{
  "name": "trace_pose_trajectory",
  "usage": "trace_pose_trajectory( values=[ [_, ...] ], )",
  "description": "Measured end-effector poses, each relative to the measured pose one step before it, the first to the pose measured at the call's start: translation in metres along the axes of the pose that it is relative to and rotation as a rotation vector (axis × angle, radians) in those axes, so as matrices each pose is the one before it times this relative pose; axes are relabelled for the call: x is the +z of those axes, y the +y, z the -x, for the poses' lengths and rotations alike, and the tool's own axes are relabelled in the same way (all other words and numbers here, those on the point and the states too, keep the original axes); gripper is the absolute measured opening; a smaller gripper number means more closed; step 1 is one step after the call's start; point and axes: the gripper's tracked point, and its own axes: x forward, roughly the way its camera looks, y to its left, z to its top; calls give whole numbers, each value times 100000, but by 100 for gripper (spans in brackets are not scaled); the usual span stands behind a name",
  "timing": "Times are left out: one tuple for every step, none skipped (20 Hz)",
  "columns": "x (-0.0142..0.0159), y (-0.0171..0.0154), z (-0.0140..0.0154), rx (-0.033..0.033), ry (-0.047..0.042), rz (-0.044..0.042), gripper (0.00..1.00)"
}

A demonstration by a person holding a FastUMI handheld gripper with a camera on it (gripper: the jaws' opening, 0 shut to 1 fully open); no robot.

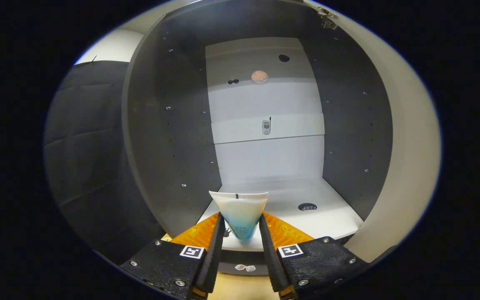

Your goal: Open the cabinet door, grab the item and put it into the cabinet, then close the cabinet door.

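Open cabinet (173,137); tube (240,212) in tongs (241,223)

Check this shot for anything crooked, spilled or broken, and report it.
Nothing stands out. The tongs are shut on a white-and-blue squeeze tube, held crimped end up and straight, at the front edge of the white cabinet shelf. The open cabinet door hangs to the right. No spill or damage shows.

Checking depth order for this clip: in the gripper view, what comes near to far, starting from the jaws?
Gripper shut on the tube → cabinet floor with its dark hole → white back panel.
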Motion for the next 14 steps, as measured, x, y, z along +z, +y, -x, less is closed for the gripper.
trace_pose_trajectory(
  values=[
    [24, -24, -516, -625, 386, 494, 50],
    [-177, -135, -952, -448, 1587, 363, 50],
    [-198, -112, -788, -234, 1569, 29, 50],
    [-206, -57, -670, -520, 1413, -65, 50],
    [-169, -137, -421, -463, 1285, -64, 51],
    [-343, -220, -547, -552, 1566, -30, 51],
    [-238, -207, -302, -418, 1028, -88, 51],
    [-300, -146, -289, -211, 1449, 125, 51],
    [236, -11, -84, 90, -843, -91, 51],
    [-84, -129, -242, -493, 708, -274, 52],
    [143, -32, -63, -89, 183, -163, 52],
    [-16, -26, 35, -300, 79, -288, 54],
    [131, -17, 216, 31, -360, -121, 55],
    [84, 26, 145, 104, -204, 150, 58]
  ],
)
